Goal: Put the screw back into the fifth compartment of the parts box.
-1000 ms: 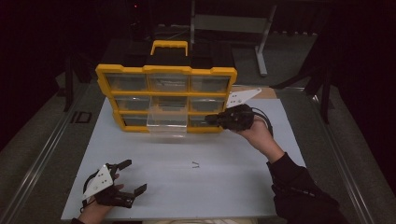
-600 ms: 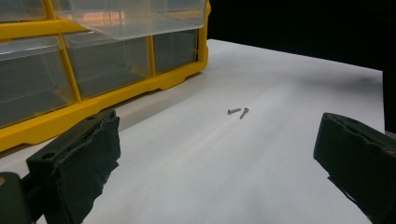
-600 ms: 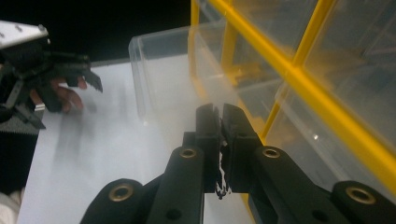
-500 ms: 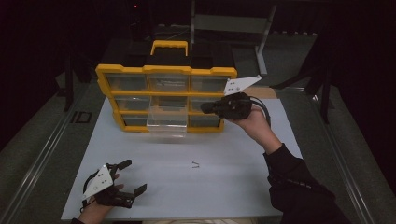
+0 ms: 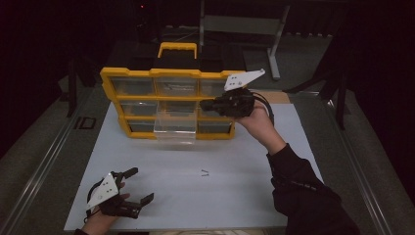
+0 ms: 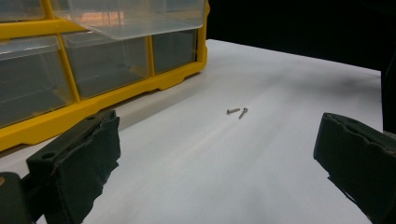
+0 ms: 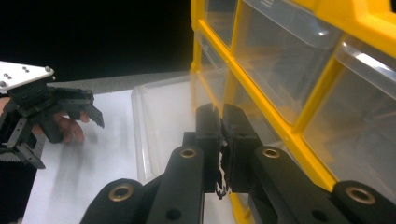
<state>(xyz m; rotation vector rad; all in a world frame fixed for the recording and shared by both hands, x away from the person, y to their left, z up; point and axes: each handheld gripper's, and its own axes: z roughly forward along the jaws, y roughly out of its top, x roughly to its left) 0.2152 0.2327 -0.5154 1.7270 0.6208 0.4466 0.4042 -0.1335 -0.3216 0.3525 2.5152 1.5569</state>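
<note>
A yellow organizer (image 5: 166, 73) with clear drawers stands upright at the back of the white table (image 5: 274, 196). One clear drawer (image 5: 174, 129) in its lower middle is pulled out; its wall (image 7: 159, 121) appears in the right gripper view. My right gripper (image 5: 204, 105) is shut, nothing visible between its jaws, and hangs just in front of the organizer's right column (image 7: 280, 60). In the right gripper view its tips (image 7: 220, 114) point along the organizer's face. My left gripper (image 5: 141, 184) rests open low at the table's front left. Two small screws (image 5: 205, 172) lie between its jaws' line of sight (image 6: 237, 111).
A dark metal frame (image 5: 244, 24) stands behind the table. A rail (image 5: 44, 156) runs along the table's left side. The other hand with its gripper (image 7: 93, 109) shows at the left of the right gripper view.
My right gripper has lifted from the organizer's bottom right drawer to the row above and shifted slightly left. The left gripper has stayed put.
</note>
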